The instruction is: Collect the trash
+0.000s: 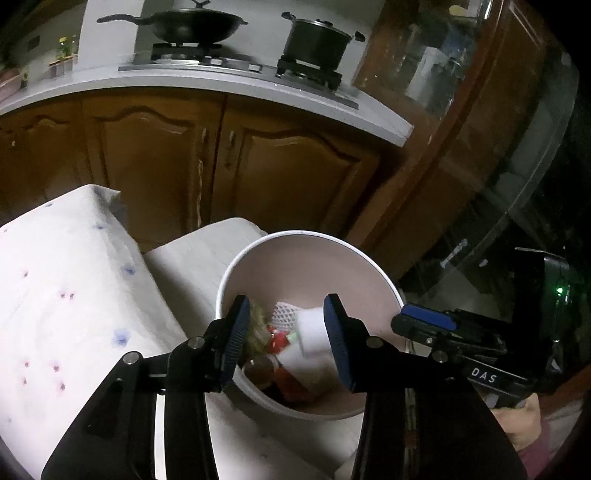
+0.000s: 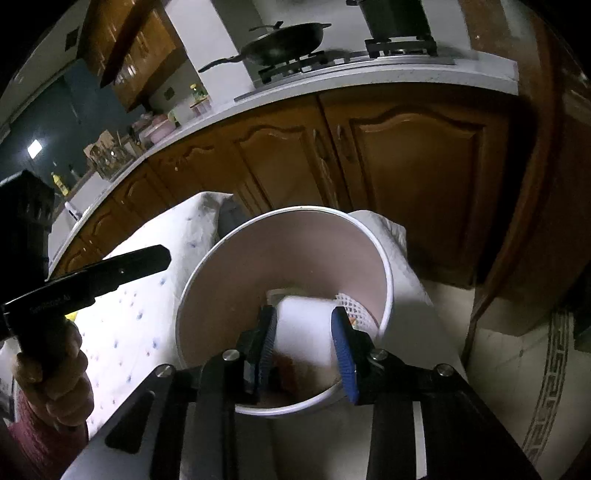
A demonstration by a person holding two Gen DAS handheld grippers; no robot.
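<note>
A white round bin (image 1: 236,280) stands at the table's corner; it also shows in the right wrist view (image 2: 192,295). Inside lie a white paper cup (image 1: 312,328), a white mesh wrapper (image 1: 282,314), red and green scraps (image 1: 277,339) and a brown item (image 1: 260,369). My left gripper (image 1: 288,343) is open and empty, held above the bin's near rim. My right gripper (image 2: 304,347) hangs over the bin with the blurred white cup (image 2: 303,332) between its spread fingers; I cannot tell whether they touch it. The right gripper also shows in the left wrist view (image 1: 428,321).
The table (image 1: 74,295) has a white cloth with small coloured dots. Wooden kitchen cabinets (image 1: 288,177) stand behind, with a wok (image 1: 195,26) and a pot (image 1: 317,40) on the stove. A glass-fronted cabinet (image 1: 480,110) is at right. Tiled floor (image 2: 517,369) lies beside the table.
</note>
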